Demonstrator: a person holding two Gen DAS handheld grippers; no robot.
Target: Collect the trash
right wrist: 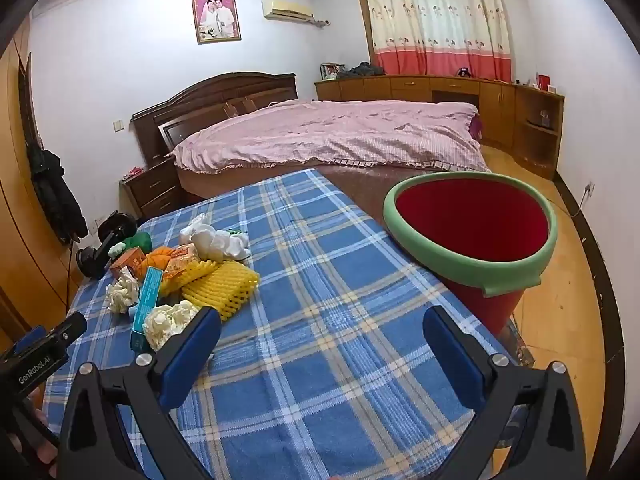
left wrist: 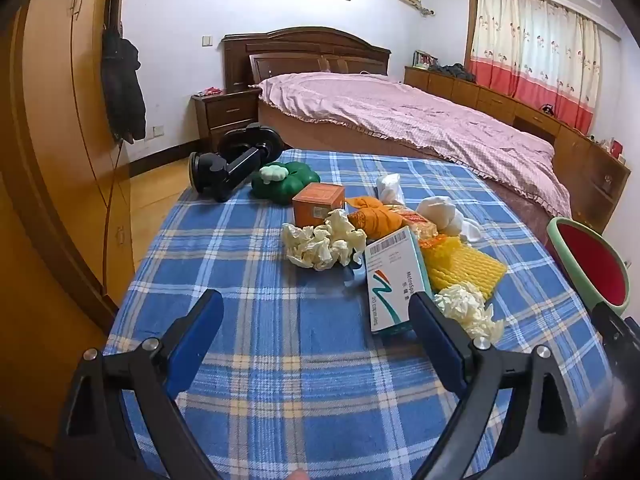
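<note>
A pile of trash lies on the blue plaid cloth [left wrist: 260, 380]: crumpled tissues [left wrist: 324, 242], a white and teal medicine box [left wrist: 394, 280], yellow foam netting [left wrist: 464, 266], a second tissue wad [left wrist: 470, 310], an orange box [left wrist: 318, 204], an orange wrapper [left wrist: 374, 218] and white wads [left wrist: 440, 212]. A red bin with a green rim [right wrist: 472, 258] stands at the table's right edge. My left gripper [left wrist: 316, 312] hovers open just short of the pile, its right finger in front of the medicine box. My right gripper [right wrist: 320, 326] hangs open over bare cloth, between the pile [right wrist: 220, 284] and the bin.
A green clover-shaped case [left wrist: 286, 180] and a black suction mount [left wrist: 236, 160] sit at the table's far left. Beyond the table stands a bed with a pink cover [left wrist: 400, 120]. A wooden wardrobe [left wrist: 48, 160] lines the left, and bare wood floor [right wrist: 560, 300] lies to the right of the bin.
</note>
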